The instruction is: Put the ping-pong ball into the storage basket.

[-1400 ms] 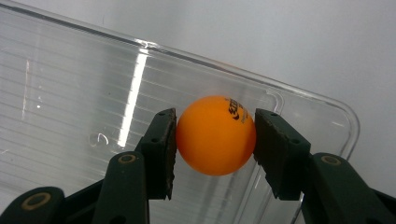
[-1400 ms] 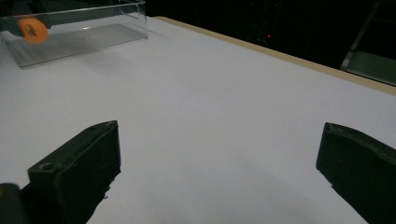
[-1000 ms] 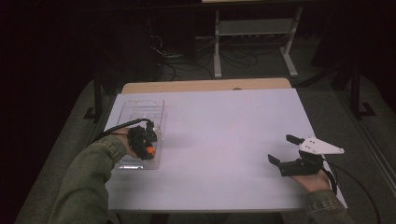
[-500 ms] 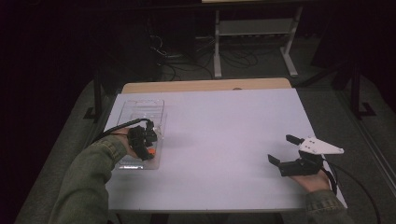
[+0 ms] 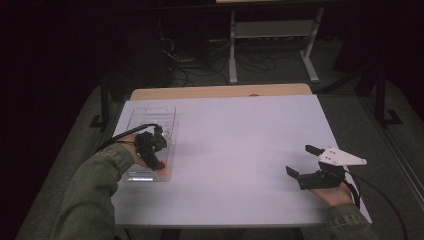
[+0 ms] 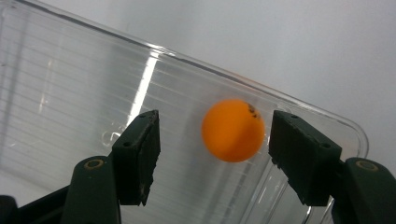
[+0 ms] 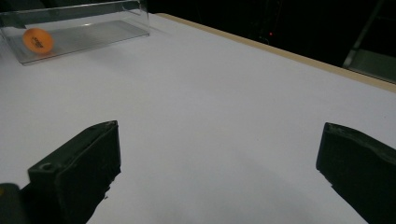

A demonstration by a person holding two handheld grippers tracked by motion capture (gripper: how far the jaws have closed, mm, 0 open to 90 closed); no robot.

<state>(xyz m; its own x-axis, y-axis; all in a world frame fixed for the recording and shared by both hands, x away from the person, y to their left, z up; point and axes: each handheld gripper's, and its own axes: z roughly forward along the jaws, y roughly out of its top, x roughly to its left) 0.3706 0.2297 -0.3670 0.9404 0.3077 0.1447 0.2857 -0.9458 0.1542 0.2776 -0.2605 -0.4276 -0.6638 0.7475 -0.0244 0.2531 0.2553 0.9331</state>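
A clear plastic tray (image 5: 150,112) lies at the table's left side, and an orange ball (image 6: 232,130) rests inside it near one end. My left gripper (image 6: 215,154) hangs over that end with the ball between its jaws. The jaws have just been opening, and a gap shows on each side of the ball, so the pads do not press it. From above, the left gripper (image 5: 159,162) covers most of the ball (image 5: 162,168). My right gripper (image 5: 300,160) rests at the table's front right, open and empty. Its own view looks past the right gripper (image 7: 219,154) to the tray (image 7: 93,28) and ball (image 7: 38,40).
The white tabletop (image 5: 240,145) stretches between the two hands, with a wooden strip (image 5: 220,91) along its far edge. Beyond the table stand a metal frame (image 5: 272,45) and cables on a dark floor.
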